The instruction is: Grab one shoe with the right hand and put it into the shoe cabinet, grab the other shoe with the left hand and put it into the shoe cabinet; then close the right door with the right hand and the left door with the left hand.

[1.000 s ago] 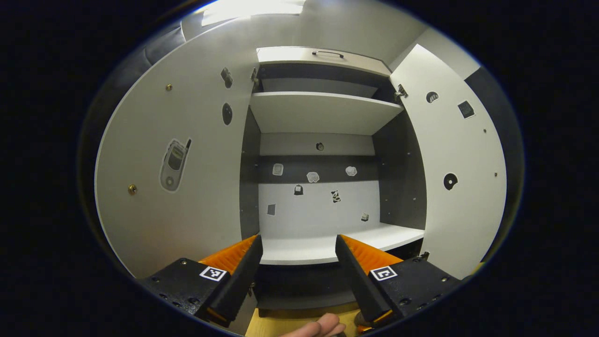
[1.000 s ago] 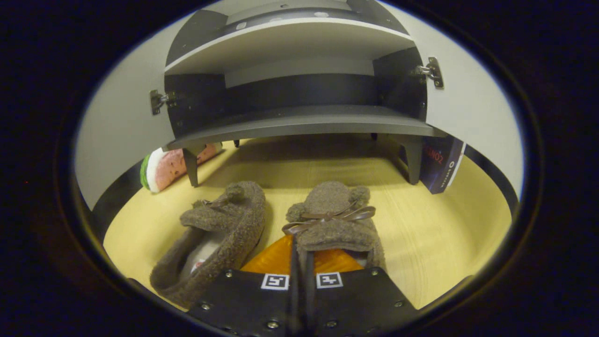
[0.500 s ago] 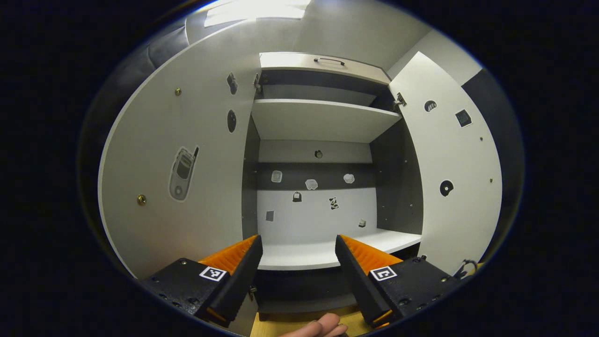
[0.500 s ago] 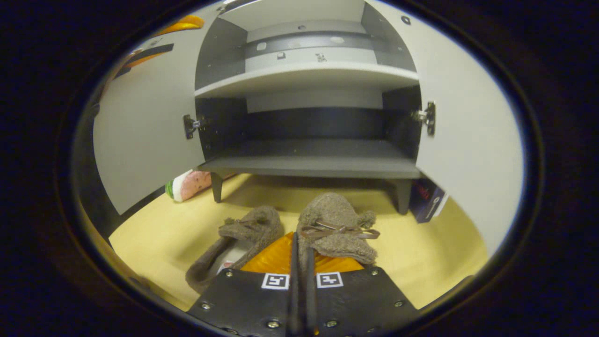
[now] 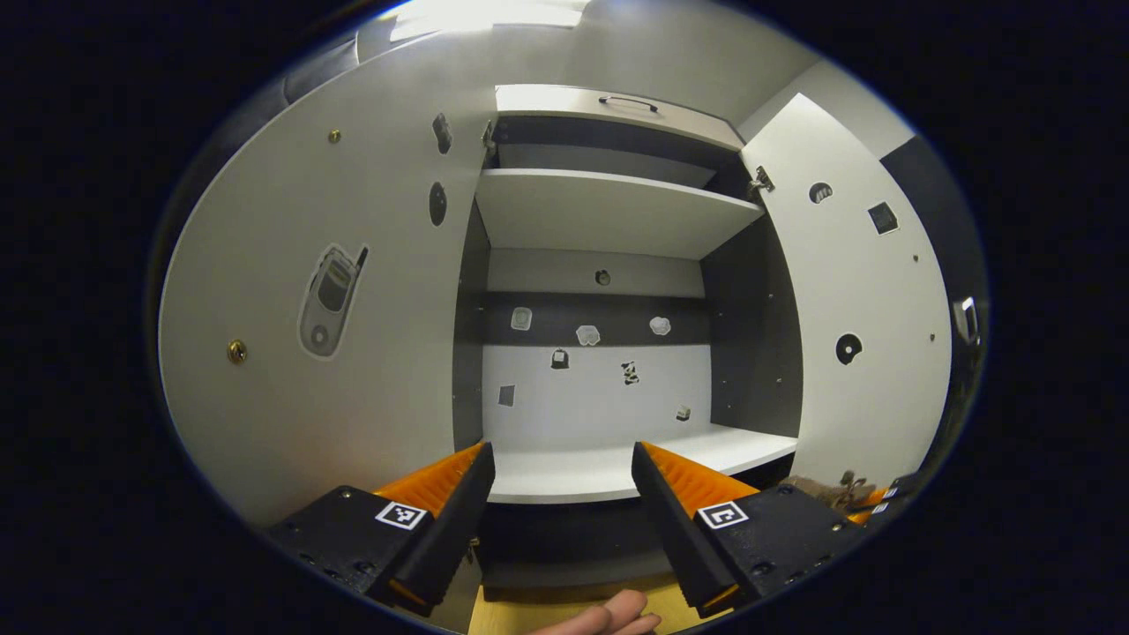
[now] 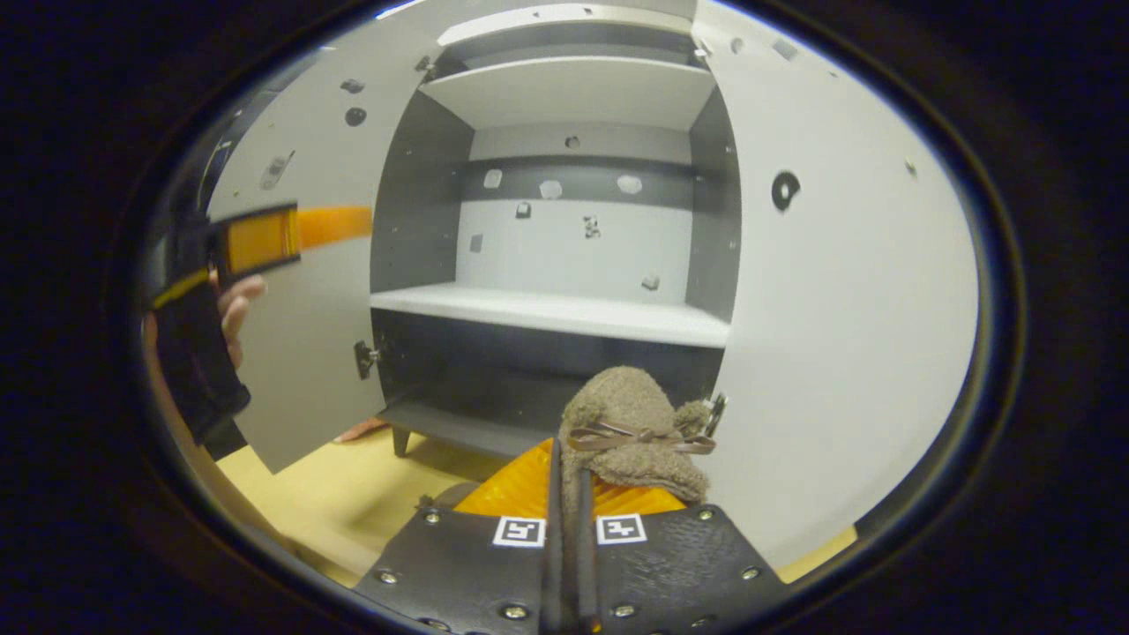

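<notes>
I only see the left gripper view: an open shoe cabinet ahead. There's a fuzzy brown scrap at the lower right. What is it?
Observer: A brown fuzzy slipper with a bow; the right claw is shut on it.
Operator: Where is it being held?
Observer: Up off the yellow table, in front of the cabinet's dark bottom shelf, close to the right door.
Operator: And what does my claw look like from over there?
Observer: The left claw hangs beside the left door, with a hand gripping it from behind.
</notes>
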The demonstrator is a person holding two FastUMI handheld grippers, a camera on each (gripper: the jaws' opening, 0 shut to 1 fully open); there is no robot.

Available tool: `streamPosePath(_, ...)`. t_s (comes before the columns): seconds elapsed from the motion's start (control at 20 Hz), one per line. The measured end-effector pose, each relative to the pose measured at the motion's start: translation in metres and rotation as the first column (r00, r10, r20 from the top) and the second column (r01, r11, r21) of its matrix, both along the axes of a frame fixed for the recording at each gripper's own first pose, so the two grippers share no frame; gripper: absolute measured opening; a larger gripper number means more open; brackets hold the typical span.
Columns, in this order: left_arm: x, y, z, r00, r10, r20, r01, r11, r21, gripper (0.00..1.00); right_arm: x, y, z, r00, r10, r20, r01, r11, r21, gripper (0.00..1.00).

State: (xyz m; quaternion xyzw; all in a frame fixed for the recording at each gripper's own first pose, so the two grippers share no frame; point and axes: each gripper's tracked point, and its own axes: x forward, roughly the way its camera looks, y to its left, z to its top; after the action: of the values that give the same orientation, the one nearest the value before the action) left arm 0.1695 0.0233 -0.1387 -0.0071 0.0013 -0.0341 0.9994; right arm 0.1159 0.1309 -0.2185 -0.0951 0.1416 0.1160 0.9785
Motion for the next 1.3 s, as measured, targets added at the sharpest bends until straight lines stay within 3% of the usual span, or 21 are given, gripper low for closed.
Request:
streamPosePath(0.3, 0.003, 0.003, -0.002, 1.000, 0.013, -0.003, -0.013, 1.000, 0.005, 0.96, 0.076, 0.023, 0.099, 0.996, 0.013, 0.085, -0.006, 0.997, -0.081, 0.07)
streamPosePath(0.4, 0.003, 0.003, -0.001, 1.000, 0.006, 0.001, -0.006, 1.000, 0.001, 0.96, 0.099, 0.040, 0.112, 0.997, 0.043, 0.057, -0.040, 0.998, -0.058, 0.07)
streamPosePath(0.5, 0.003, 0.006, 0.000, 1.000, 0.009, 0.004, -0.009, 1.000, -0.014, 0.95, 0.119, 0.062, 0.121, 0.996, 0.082, 0.023, -0.083, 0.996, 0.033, 0.07)
streamPosePath(0.6, 0.001, 0.002, 0.002, 1.000, -0.010, 0.005, 0.010, 1.000, -0.024, 0.95, 0.142, 0.069, 0.124, 0.997, 0.075, -0.007, -0.075, 0.995, 0.072, 0.07)
streamPosePath(0.9, -0.003, 0.002, 0.004, 1.000, -0.014, 0.010, 0.014, 0.999, -0.037, 0.95, 0.216, 0.091, 0.112, 0.998, 0.047, -0.034, -0.046, 0.998, 0.049, 0.07)
streamPosePath(1.05, -0.003, 0.001, 0.002, 1.000, -0.016, 0.001, 0.016, 0.999, -0.035, 0.95, 0.253, 0.091, 0.094, 0.999, 0.034, -0.040, -0.035, 0.999, -0.024, 0.07)
streamPosePath(1.3, -0.003, 0.000, 0.001, 1.000, 0.003, -0.005, -0.004, 0.999, -0.051, 0.96, 0.285, 0.101, 0.051, 0.991, 0.091, -0.101, -0.093, 0.996, -0.016, 0.07)
